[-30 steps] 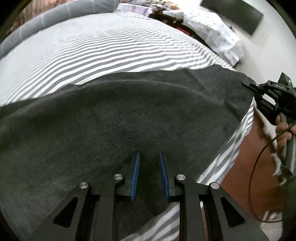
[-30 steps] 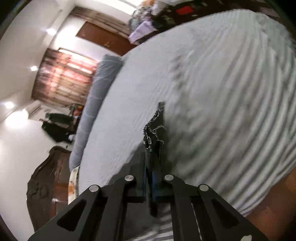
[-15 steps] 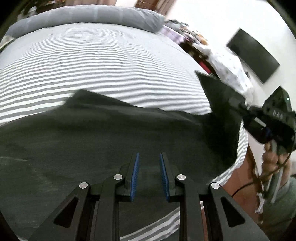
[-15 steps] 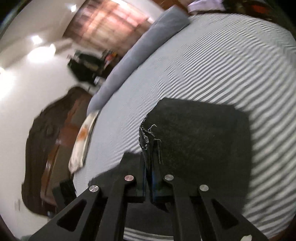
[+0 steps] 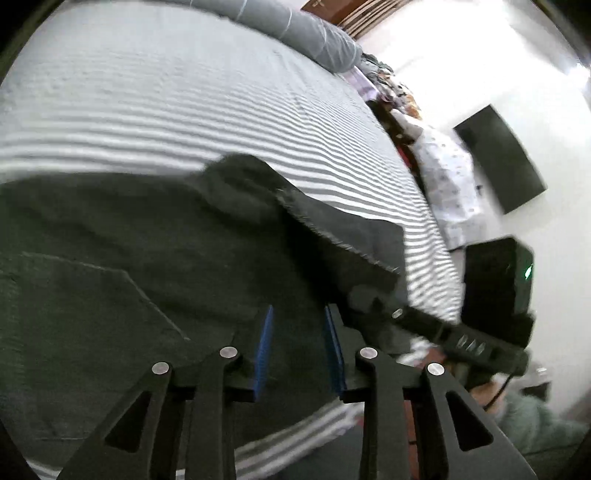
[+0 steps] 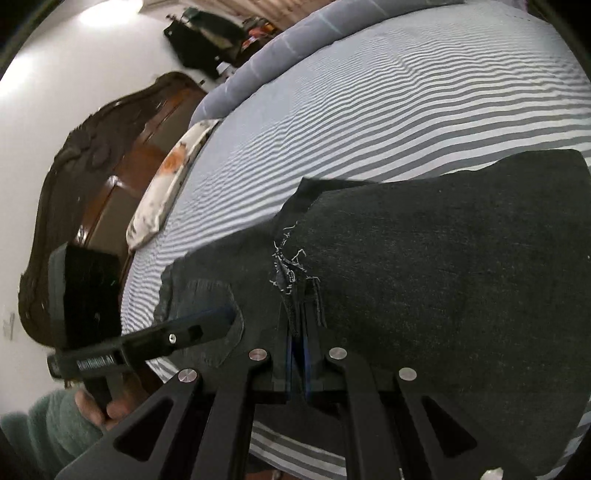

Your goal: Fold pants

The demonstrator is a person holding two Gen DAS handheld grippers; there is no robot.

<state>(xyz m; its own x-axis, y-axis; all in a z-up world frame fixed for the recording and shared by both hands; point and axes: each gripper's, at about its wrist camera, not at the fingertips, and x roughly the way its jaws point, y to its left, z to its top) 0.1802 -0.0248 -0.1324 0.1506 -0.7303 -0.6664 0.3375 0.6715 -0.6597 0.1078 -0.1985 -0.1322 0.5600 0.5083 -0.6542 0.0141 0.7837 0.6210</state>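
Item: dark grey pants (image 6: 424, 280), spread on a bed (image 5: 177, 99) with a grey-and-white striped sheet, near its front edge.

Condition: partly folded. Frayed hem (image 6: 290, 267) of a leg carried over the seat of the pants, close to the back pocket (image 5: 92, 306). In the left wrist view, same leg end seen as a raised flap (image 5: 340, 236), not yet flat.

Right gripper (image 6: 297, 354): jaws together, clamped on the frayed hem, threads showing just past the blue pads. Also visible at the right of the left wrist view (image 5: 373, 306), just beside the left gripper.

Left gripper (image 5: 299, 350): jaws apart, just been opening, hovering over the dark cloth; cloth seen between the blue pads (image 5: 264, 350) but not pressed by them, so judged released. In the right wrist view (image 6: 207, 325), tip over the pocket area.

Step in hand, by judgement: the lengthwise fold, leg end brought up toward the waist; roughly midway through the task.

Next move calls for: lowering the hem onto the upper part of the pants, edges lined up, then release by the right jaws; a smoothing pass by the left likely useful.

Risk: flap slipping askew on release, or bunching at the crease.

Surroundings: grey bolster (image 5: 295, 33) at the far side of the bed; dark screen (image 5: 502, 162) on the wall; person's hand (image 6: 99, 404) and teal sleeve on the left handle.
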